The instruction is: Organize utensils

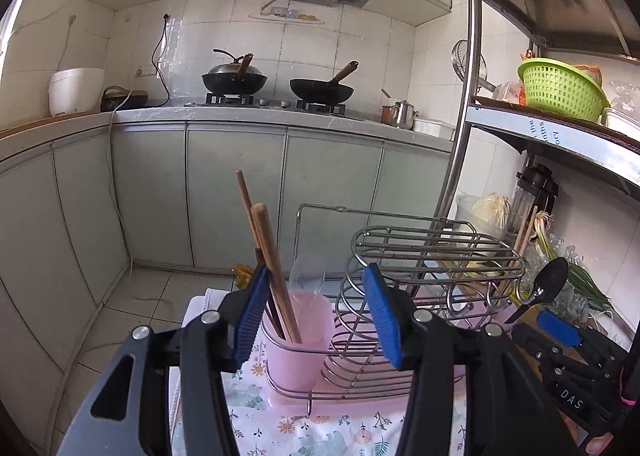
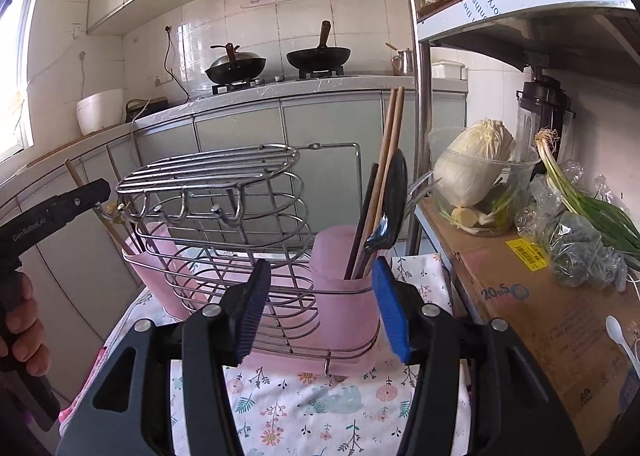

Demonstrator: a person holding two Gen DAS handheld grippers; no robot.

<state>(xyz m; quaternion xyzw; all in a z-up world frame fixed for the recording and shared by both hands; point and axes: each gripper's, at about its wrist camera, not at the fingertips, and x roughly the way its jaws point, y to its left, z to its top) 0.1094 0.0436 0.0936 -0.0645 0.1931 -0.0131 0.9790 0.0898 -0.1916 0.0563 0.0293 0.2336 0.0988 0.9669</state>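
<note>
- The left tongs (image 1: 320, 316) stand apart with nothing clamped; the pink cup (image 1: 298, 340) at the left end of the wire rack (image 1: 400, 256) sits between the pads, its wooden chopsticks (image 1: 272, 256) leaning close by the left pad (image 1: 250, 316).
- The right tongs (image 2: 320, 308) are likewise apart and empty, framing the other pink cup (image 2: 344, 304), which holds chopsticks (image 2: 390, 159) and a black spoon (image 2: 394, 191).
- Both loads look delivered (a judgement), so the step in hand is backing off: draw each pair straight back and slightly up, pads wide, so neither brushes a handle and tips its cup.
- In the way: the rack's hooks (image 2: 184, 211) and upper wire tier, and the steel shelf post (image 2: 422, 95) just right of the right cup.
- Around: a floral cloth (image 2: 300, 408) over the table, a cabbage (image 2: 472, 163) in a tub, spring onions (image 2: 592, 207) on a cardboard box (image 2: 540, 296) where a white spoon (image 2: 616, 332) lies loose, perhaps next.
</note>
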